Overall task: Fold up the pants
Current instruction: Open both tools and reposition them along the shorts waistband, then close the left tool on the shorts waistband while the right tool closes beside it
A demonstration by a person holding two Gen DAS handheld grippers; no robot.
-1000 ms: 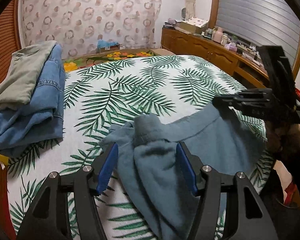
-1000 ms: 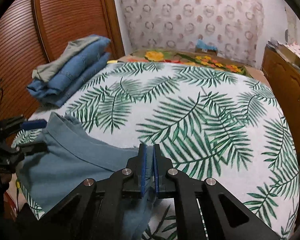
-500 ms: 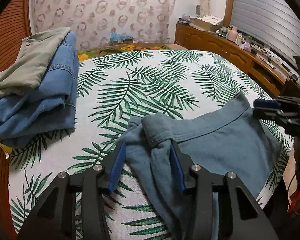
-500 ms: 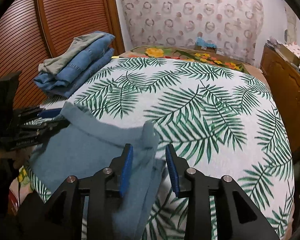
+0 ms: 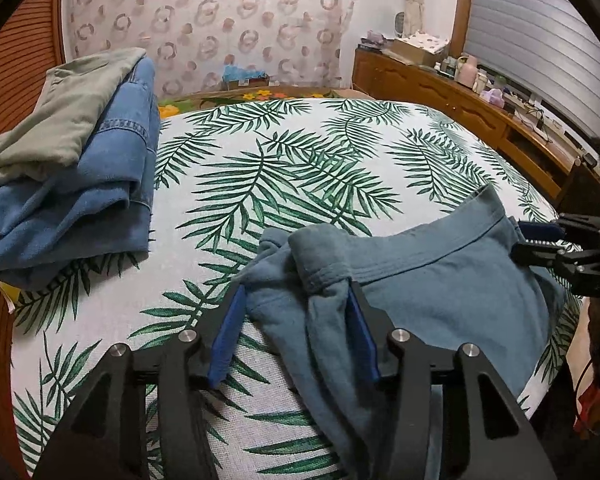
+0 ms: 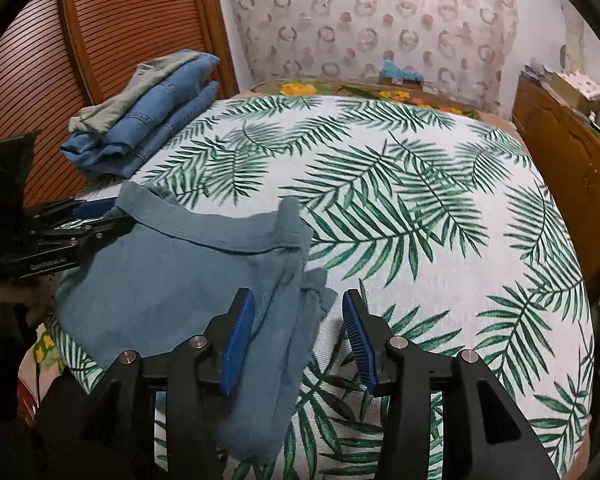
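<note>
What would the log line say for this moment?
teal pants laid on palm-print bed | right gripper just opened, released | left gripper open around waistband corner

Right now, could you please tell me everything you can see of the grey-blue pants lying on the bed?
The grey-blue pants look like soft, fleecy knit with a stitched waistband. They lie spread over the near edge of the palm-leaf bedspread, waistband facing the far wall, legs hanging off toward the person. One waist corner sits bunched between the fingers of the left gripper, the other loosely between those of the right gripper, whose jaws have just been opening. Neither pair of pads visibly presses the cloth.
</note>
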